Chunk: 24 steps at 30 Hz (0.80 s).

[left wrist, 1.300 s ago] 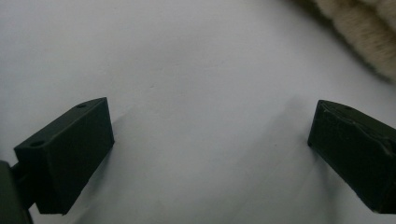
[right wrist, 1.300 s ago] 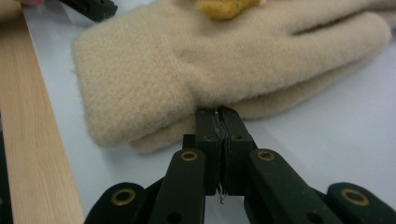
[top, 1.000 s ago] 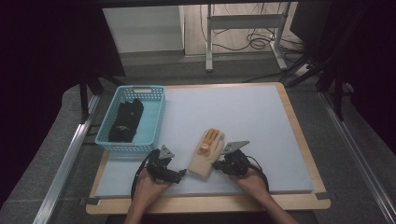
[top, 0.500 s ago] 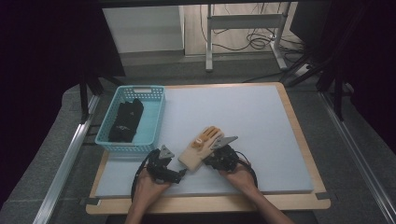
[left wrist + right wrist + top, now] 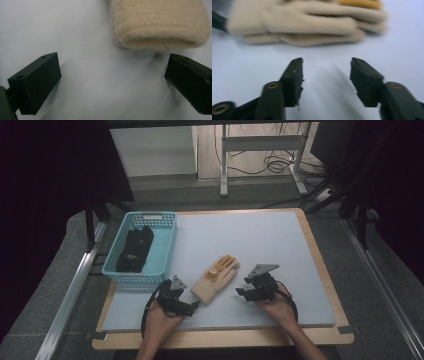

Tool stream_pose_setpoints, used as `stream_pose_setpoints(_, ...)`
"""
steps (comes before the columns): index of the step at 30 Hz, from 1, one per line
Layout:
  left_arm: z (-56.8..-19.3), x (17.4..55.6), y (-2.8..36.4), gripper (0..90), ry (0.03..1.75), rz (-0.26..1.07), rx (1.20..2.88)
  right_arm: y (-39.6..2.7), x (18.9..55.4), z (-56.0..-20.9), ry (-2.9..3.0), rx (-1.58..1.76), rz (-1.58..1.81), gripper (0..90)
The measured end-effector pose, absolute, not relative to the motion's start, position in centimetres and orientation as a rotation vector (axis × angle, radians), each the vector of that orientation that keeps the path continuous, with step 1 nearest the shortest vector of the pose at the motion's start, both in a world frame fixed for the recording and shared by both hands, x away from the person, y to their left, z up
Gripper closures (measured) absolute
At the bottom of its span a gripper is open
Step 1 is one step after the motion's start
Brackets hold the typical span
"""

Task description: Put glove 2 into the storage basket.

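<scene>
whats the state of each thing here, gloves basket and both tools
beige glove: lying flat on the mat, free of both tools
black gloves: lying inside the basket
blue basket: upright at the mat's left edge
left tool: open, nothing between its jaws
right tool: just opened, nothing between its jaws

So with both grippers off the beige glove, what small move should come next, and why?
Probably ease the left gripper forward onto the beige glove: its cuff lies just ahead of the open jaws. The right gripper, just opened, holds nothing.
</scene>
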<state>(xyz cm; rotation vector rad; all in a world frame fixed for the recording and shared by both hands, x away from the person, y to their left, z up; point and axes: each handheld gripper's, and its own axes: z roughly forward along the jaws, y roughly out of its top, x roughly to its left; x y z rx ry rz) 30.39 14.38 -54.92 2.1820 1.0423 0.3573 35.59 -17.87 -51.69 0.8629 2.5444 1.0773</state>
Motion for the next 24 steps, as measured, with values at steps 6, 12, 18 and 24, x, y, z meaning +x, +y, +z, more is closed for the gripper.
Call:
stream_pose_setpoints(6, -54.9, 30.4, 14.4, 0.5, 1.043, 0.356, 2.178, -21.1, 36.1, -51.8, 2.461, 0.946, 1.054, 22.4)
stream_pose_setpoints(12, -54.9, 30.4, 14.4, 0.5, 1.046, 0.354, 2.172, -24.1, 36.2, -52.4, 2.399, 1.02, 1.023, 16.7)
stream_pose_setpoints(18, -54.8, 30.2, 14.4, 0.5, 1.043, 0.353, 2.181, -25.0, 36.2, -53.0, 2.385, 1.048, 0.994, 13.4)
stream_pose_setpoints(24, -53.7, 29.7, 14.3, 0.0, 1.016, 0.316, 2.18, -25.0, 36.2, -53.1, 2.387, 1.038, 0.987, 12.8)
